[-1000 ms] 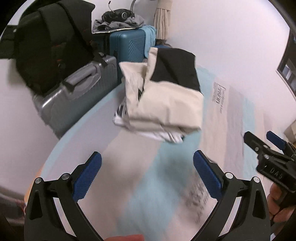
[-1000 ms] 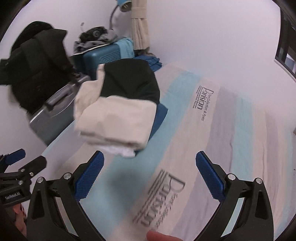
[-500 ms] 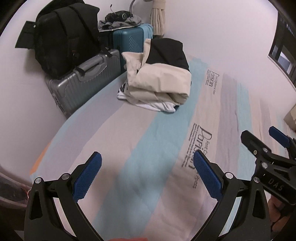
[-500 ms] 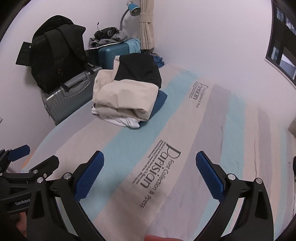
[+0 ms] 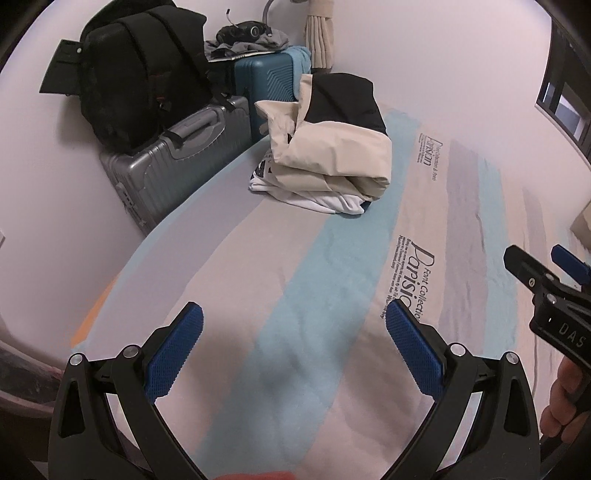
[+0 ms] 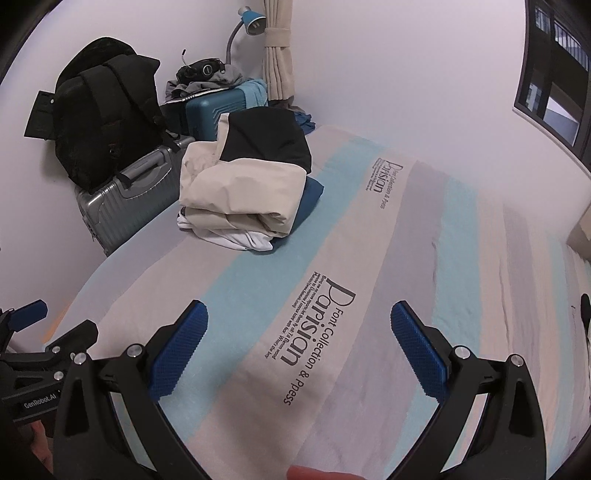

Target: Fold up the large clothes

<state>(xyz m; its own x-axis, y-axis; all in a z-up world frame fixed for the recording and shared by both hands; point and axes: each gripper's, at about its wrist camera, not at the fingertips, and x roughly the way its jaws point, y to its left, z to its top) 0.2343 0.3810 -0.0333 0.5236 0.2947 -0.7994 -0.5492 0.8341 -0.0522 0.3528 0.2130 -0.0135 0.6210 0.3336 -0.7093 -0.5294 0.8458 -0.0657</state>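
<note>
We see the folded stack of clothes (image 5: 328, 158) (image 6: 243, 192) sitting at the far left part of the bed (image 5: 332, 295) (image 6: 369, 258), near its edge: a cream-and-black jacket (image 6: 255, 173) on top, a white garment (image 5: 325, 201) sticking out underneath, a dark blue piece (image 6: 310, 199) at the bottom on the right side. Bed cover is striped beige, light blue and grey, with "Parisian Font Collection" lettering (image 6: 317, 332) printed between us and the stack. Left tongs (image 5: 293, 349) are spread wide, blue pads holding nothing, hovering over the near end of the bed, well apart from the stack. Right tongs (image 6: 299, 347) are likewise spread and empty, over the lettering. Each pair shows at the edge of the other's view, side by side. Beyond the stack, off the bed: a silver suitcase (image 5: 177, 155) (image 6: 125, 199) with a black backpack (image 5: 136, 66) (image 6: 103, 107) on it, then a teal suitcase (image 5: 266, 77) (image 6: 218, 107) with grey clothing and dark gear piled on top. A tied curtain (image 6: 277, 48) and a blue desk lamp (image 6: 251, 22) stand in the corner. Dark window frame (image 6: 554, 74) on the right wall.
</note>
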